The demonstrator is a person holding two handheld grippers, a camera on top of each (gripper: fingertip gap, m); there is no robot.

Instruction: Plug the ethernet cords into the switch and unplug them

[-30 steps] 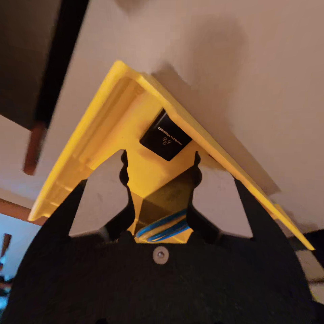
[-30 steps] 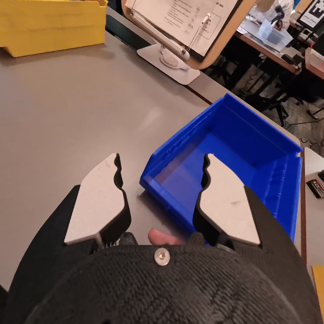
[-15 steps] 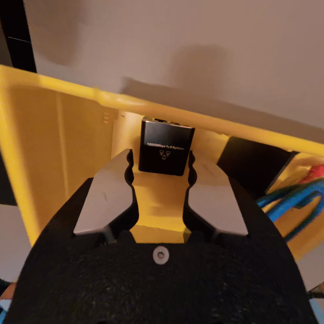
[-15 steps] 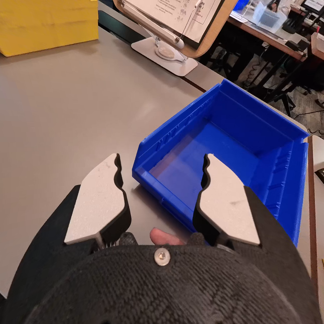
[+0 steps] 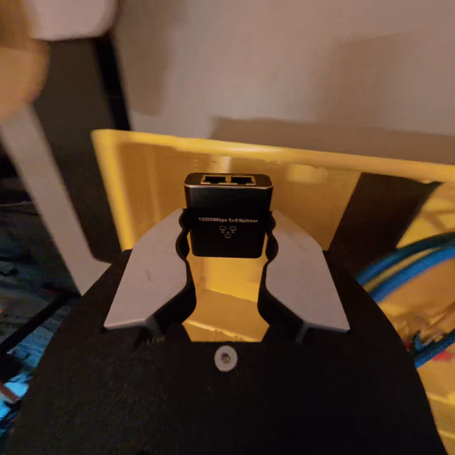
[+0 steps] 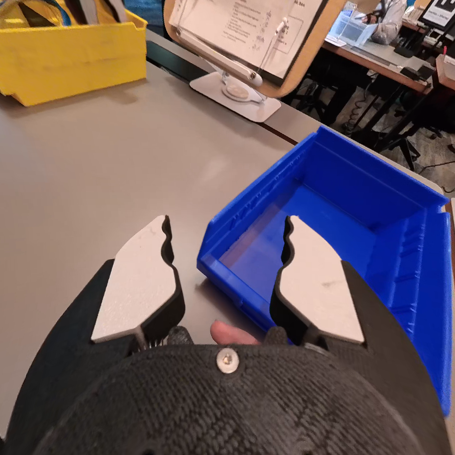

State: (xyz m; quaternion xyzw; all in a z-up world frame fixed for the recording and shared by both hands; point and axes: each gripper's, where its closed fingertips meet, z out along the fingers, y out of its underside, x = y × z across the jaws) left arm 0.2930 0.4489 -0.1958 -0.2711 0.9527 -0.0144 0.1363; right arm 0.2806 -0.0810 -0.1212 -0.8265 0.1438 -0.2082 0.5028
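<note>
My left gripper is shut on the small black switch, a box with two empty ports on its far end, and holds it lifted above the floor of the yellow bin. Blue ethernet cords lie in the bin to the right. My right gripper is open and empty, low over the grey table, beside the near left corner of an empty blue bin. The yellow bin also shows in the right wrist view at the far left.
A second black box leans in the yellow bin right of the switch. A document stand with a sheet stands at the table's far edge. Other tables and a person sit beyond it.
My left gripper moved forward around the switch, shut on it and lifted it, so its ports now show. My right gripper drifted slightly and stayed open.
</note>
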